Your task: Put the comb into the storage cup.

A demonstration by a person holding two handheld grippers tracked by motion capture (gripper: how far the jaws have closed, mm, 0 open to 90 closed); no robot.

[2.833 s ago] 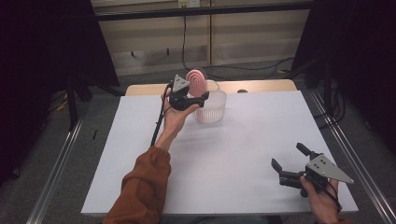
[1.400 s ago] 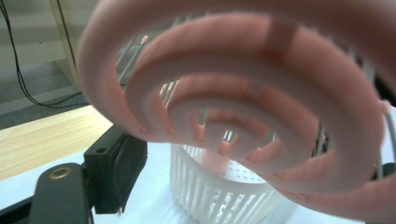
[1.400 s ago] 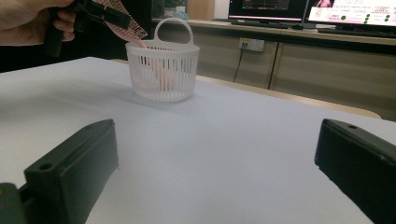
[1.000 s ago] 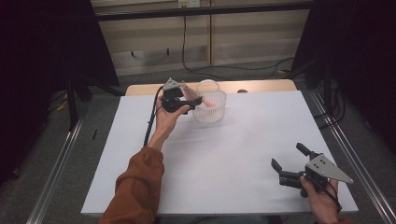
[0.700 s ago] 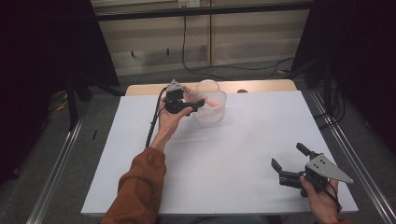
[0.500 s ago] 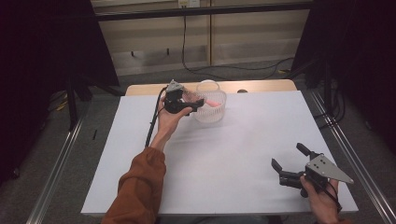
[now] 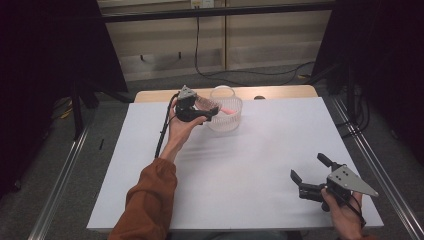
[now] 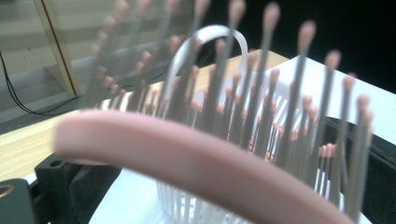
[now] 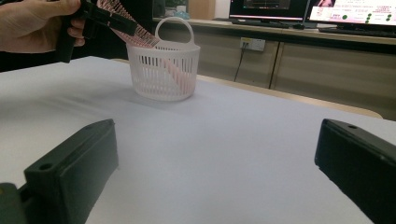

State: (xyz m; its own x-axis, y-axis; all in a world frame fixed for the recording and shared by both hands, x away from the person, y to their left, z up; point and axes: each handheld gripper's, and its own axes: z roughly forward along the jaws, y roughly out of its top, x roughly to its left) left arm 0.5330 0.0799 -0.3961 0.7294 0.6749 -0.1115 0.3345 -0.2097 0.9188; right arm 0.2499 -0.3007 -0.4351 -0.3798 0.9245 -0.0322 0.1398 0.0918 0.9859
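One white counter (image 7: 240, 190) is being used as the work surface, and toward its twelve o'clock edge a white slatted basket (image 7: 226, 114) with a hoop handle is standing. A pink hairbrush (image 9: 173, 74) is being left inside it, handle down and leaning, with the bristled head (image 8: 243, 112) sticking out over the rim at the basket's nine o'clock side. The left tool (image 7: 196, 112) is being held at that rim; its jaws have just been opening and are now being kept wide, with the brush head between them but apparently no longer pressed. The right tool (image 7: 311, 176) is being rested at five o'clock, jaws spread and empty, well apart from the basket. The brush is being judged light, with a stiff body and springy bristles; it would best be gripped across the solid head edge or the handle.
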